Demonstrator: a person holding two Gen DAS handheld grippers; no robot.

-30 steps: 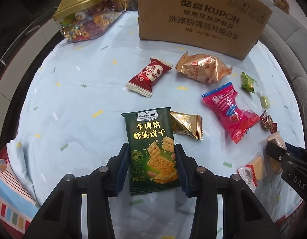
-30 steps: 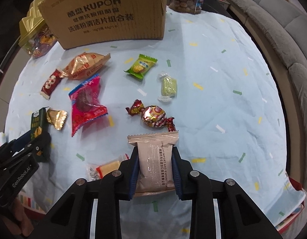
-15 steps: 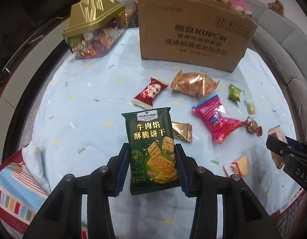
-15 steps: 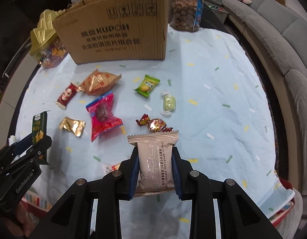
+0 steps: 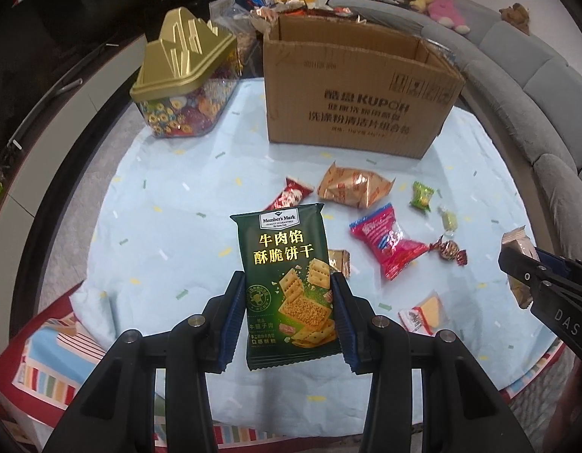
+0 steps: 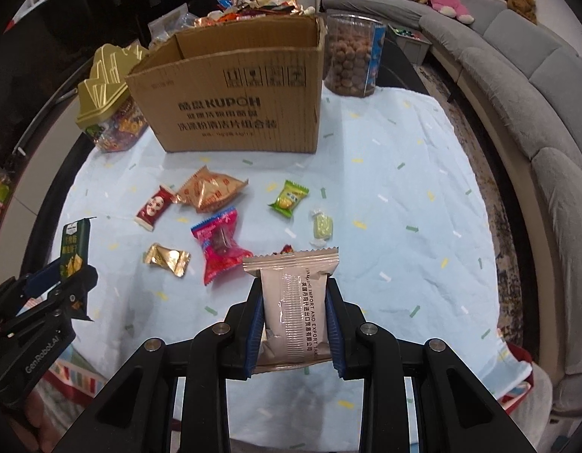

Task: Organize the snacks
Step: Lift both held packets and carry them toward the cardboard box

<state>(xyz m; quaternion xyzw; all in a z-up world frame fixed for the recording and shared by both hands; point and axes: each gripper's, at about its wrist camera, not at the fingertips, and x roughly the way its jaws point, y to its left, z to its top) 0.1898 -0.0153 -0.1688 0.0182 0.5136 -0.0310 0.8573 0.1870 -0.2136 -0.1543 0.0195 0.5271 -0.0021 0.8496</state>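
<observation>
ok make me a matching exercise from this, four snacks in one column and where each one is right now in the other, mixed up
Things:
1. green cracker packet
2. beige packet
3. pink candy packet
4. jar of brown balls

Places:
A. lying loose on the blue cloth
B. clamped in the right gripper
C. standing beside the cardboard box
D. clamped in the left gripper

Pairs: 1-D, 2-B, 3-A, 4-C
</observation>
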